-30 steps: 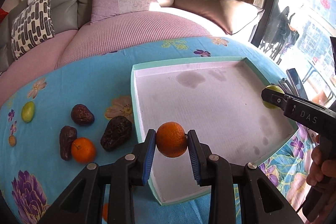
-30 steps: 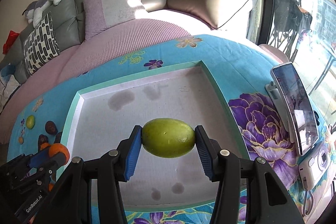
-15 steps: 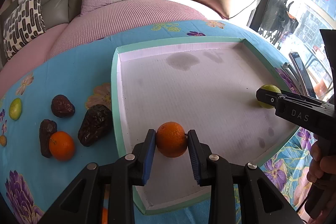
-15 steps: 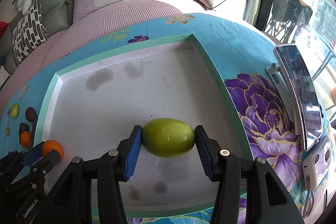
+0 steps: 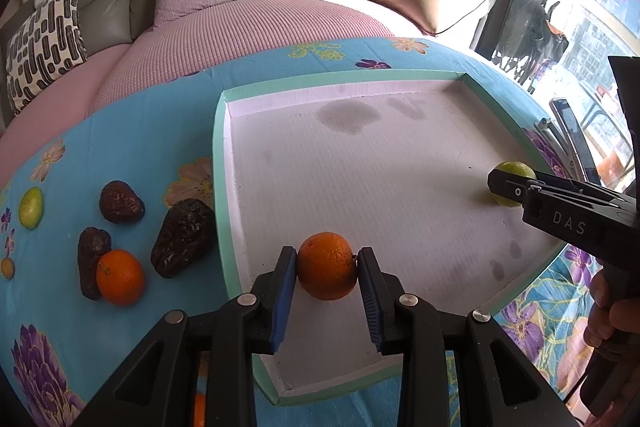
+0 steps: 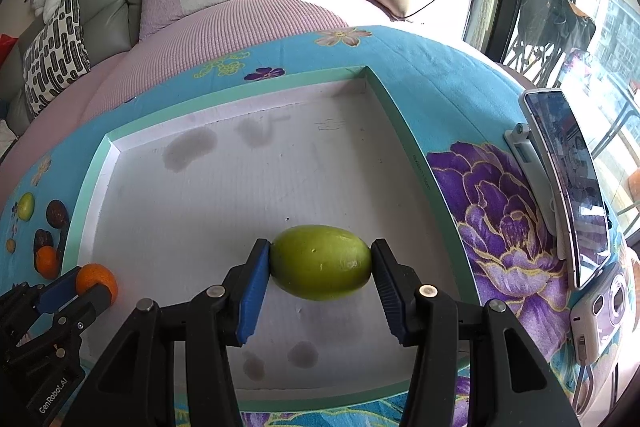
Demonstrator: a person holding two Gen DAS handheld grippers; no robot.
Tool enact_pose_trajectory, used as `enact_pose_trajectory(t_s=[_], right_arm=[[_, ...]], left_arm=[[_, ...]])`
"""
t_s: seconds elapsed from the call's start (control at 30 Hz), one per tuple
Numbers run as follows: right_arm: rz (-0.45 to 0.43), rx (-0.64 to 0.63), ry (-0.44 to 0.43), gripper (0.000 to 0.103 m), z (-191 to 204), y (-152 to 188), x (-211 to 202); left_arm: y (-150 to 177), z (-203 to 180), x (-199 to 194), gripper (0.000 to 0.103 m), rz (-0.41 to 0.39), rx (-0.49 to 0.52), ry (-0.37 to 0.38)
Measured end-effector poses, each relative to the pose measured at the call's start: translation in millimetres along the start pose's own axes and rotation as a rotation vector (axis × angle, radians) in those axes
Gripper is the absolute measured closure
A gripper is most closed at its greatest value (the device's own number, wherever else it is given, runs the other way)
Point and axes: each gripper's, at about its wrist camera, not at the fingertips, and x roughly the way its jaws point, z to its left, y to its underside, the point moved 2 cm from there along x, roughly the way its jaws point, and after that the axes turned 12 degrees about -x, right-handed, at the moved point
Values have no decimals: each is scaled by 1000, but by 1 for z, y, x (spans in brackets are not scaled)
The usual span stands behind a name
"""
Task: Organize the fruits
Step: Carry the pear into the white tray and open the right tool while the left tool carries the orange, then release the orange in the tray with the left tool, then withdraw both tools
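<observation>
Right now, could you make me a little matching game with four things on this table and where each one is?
Things:
1. orange fruit
2. green fruit
3. second orange
4. phone

Places:
A. on the blue cloth, left of the tray, touching a dark wrinkled fruit
B. between the left gripper's pads, over the tray
C. propped on a stand, right of the tray
D. between the right gripper's pads, over the tray

Pairs: 1-B, 2-D, 3-A, 4-C
</observation>
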Motion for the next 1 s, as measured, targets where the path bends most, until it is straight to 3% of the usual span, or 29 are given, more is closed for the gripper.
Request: enact_pose_trajectory(t_s=[0.07,0.17,0.5,1.0], right_arm=[[-11,3,-2,50,-1,-1,-3],[-27,-2,2,49,-1,-2,-8],[-89,-15,10,49,1,-9,-32],[-74,-58,-19,49,19,-10,-27]], left_arm=[[-1,-1,-3,65,-8,5,4],[-2,-2,-9,49,-22,13,2],[-11,5,-32,49,-79,-6,-1],[-15,90,-29,49,-84,-206,-172]])
